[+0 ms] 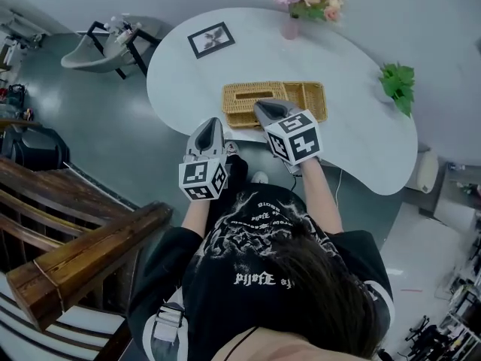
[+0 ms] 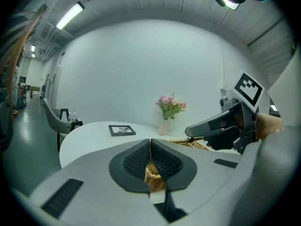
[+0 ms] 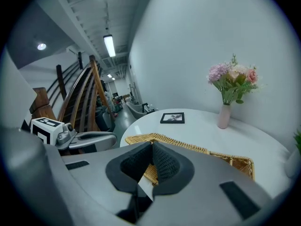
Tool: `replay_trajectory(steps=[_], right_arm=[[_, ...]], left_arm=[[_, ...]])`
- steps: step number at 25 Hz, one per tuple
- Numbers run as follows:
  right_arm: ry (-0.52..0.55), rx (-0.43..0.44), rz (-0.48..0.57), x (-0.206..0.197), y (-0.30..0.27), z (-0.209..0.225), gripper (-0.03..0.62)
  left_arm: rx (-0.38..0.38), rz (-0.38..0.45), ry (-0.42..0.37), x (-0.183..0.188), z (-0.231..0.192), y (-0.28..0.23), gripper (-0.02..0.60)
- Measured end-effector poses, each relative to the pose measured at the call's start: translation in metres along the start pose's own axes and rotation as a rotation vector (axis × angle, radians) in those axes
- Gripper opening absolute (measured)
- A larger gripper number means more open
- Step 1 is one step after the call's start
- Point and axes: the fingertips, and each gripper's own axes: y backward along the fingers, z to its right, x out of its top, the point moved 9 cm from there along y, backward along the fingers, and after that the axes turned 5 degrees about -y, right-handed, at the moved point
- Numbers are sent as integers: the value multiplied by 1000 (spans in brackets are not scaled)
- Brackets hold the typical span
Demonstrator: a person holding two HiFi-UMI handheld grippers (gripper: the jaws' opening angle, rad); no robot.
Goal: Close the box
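Note:
A long wicker box (image 1: 275, 98) lies on the white table (image 1: 353, 141); its left half is covered by a woven panel with a slot and its right half stands open. My right gripper (image 1: 261, 105) hovers over the box's near edge, jaws shut with nothing in them. My left gripper (image 1: 211, 121) hangs off the table's near edge, left of the box, also shut and empty. In the left gripper view the box (image 2: 195, 144) lies ahead, with the right gripper (image 2: 188, 131) above it. The right gripper view shows the box (image 3: 188, 147) just beyond the shut jaws and the left gripper (image 3: 113, 136) at the left.
A framed picture (image 1: 211, 39) lies at the table's far left. A pink vase of flowers (image 1: 290, 27) stands behind the box, and a green plant (image 1: 398, 85) is at the right edge. A chair (image 1: 98, 51) and a wooden stair rail (image 1: 83, 254) stand to the left.

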Motion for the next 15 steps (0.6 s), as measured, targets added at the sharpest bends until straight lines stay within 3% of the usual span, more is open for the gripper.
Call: replay_trajectory(steps=[15], right_arm=[[-77, 8, -61, -68, -23, 5, 38]], left_arm=[[14, -6, -16, -14, 16, 19, 25]])
